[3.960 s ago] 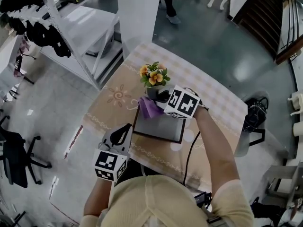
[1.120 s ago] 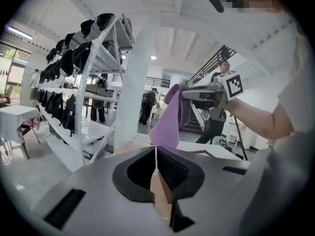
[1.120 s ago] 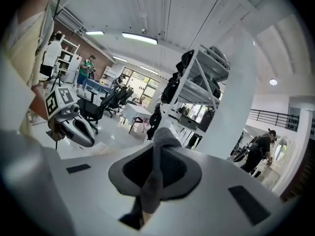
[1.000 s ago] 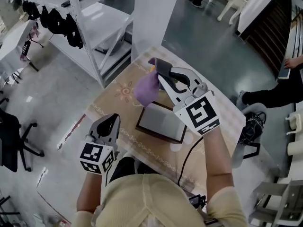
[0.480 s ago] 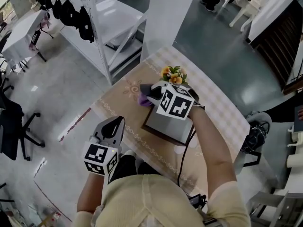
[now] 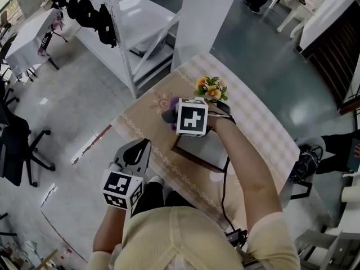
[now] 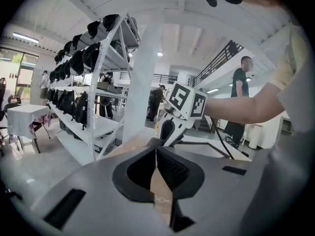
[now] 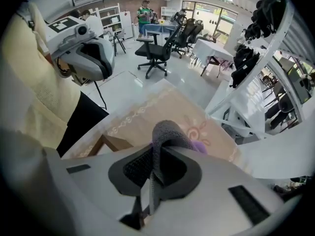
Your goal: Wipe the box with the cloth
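The box (image 6: 198, 149) is flat, with a grey top and a dark brown frame, and lies on the beige patterned table (image 6: 143, 125). My right gripper (image 6: 172, 115) is shut on the purple cloth (image 6: 168, 107), just past the box's far left corner. In the right gripper view a grey fold of the cloth (image 8: 166, 132) sticks up between the shut jaws of the right gripper (image 8: 151, 173), and the box's corner (image 8: 109, 144) shows at lower left. My left gripper (image 6: 134, 157) hangs shut and empty off the table's near left edge. In its own view the left gripper (image 7: 156, 157) faces the box (image 7: 209, 144).
A small pot of orange and yellow flowers (image 6: 210, 88) stands just behind the right gripper. A black cable (image 6: 224, 184) runs along the right arm over the table. White shelving (image 6: 132, 21) and a white pillar (image 6: 205, 13) stand beyond the table, with office chairs at the left.
The right gripper came down from held high with the cloth to table level, then slid left past the box's far left corner. The left gripper has barely moved.
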